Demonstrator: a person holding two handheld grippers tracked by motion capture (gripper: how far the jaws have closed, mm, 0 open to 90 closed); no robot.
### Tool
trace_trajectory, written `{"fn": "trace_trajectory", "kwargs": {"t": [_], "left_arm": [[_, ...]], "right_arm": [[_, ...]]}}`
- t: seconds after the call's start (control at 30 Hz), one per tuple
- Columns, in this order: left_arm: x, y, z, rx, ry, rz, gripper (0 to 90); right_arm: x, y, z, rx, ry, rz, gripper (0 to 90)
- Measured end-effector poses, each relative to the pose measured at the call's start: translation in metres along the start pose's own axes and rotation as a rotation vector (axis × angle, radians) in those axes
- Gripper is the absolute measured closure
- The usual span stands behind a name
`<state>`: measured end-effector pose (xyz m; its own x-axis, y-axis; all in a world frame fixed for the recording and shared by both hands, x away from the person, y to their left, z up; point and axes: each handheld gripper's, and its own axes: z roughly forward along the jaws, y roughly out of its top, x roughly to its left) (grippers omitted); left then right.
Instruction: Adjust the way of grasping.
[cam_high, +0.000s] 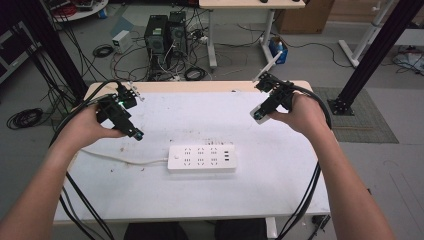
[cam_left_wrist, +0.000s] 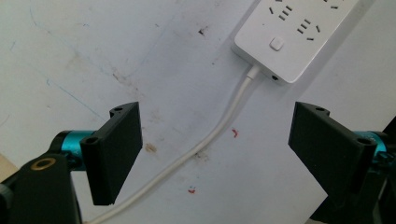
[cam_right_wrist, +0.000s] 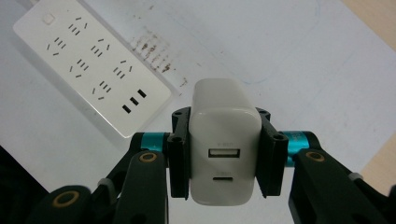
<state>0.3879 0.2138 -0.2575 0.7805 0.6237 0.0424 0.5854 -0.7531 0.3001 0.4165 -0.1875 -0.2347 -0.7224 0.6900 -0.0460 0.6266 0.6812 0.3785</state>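
1 charger (cam_right_wrist: 224, 140) between right fingers (cam_right_wrist: 180, 154)

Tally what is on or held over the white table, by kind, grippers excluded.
Power strip with its white cord, lying on the table: 1
White charger, clamped in the right gripper: 1
Total: 2

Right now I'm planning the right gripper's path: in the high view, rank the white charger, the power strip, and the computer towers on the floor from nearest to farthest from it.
1. White charger: clamped between the jaws of the right gripper, at the table's right.
2. Power strip: mid-table, nearer the person and to the gripper's left.
3. Computer towers: on the floor beyond the table's far edge, to the left.
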Motion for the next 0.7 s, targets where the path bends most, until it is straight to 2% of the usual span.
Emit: {"fn": "trace_trajectory", "kwargs": {"t": [0.03, 0.17, 0.27, 0.37, 0.47, 0.53, 0.7], "left_arm": [[0.0, 0.0, 0.0, 0.002, 0.001, -0.003, 17.7], [0.001, -0.001, 0.001, 0.002, -0.003, -0.013, 17.7], [0.0, -0.001, 0.002, -0.011, -0.01, -0.017, 17.7], [0.001, -0.002, 0.002, -0.007, -0.006, -0.02, 17.7], [0.001, -0.003, 0.002, -0.009, -0.008, -0.026, 17.7], [0.001, -0.003, 0.002, -0.008, -0.005, -0.027, 17.7], [0.0, 0.0, 0.002, 0.004, -0.005, -0.011, 17.7]], "right_arm": [[0.004, 0.006, 0.007, 0.003, -0.002, -0.05, 62.4], [0.009, 0.013, 0.019, 0.025, -0.004, -0.134, 62.3], [0.014, 0.019, 0.027, 0.036, -0.004, -0.176, 62.3], [0.018, 0.023, 0.032, 0.042, 0.002, -0.201, 62.3], [0.02, 0.026, 0.035, 0.045, 0.0, -0.202, 62.3], [0.02, 0.026, 0.036, 0.047, 0.001, -0.224, 62.3], [0.021, 0.026, 0.037, 0.049, 0.006, -0.244, 62.3]]}}
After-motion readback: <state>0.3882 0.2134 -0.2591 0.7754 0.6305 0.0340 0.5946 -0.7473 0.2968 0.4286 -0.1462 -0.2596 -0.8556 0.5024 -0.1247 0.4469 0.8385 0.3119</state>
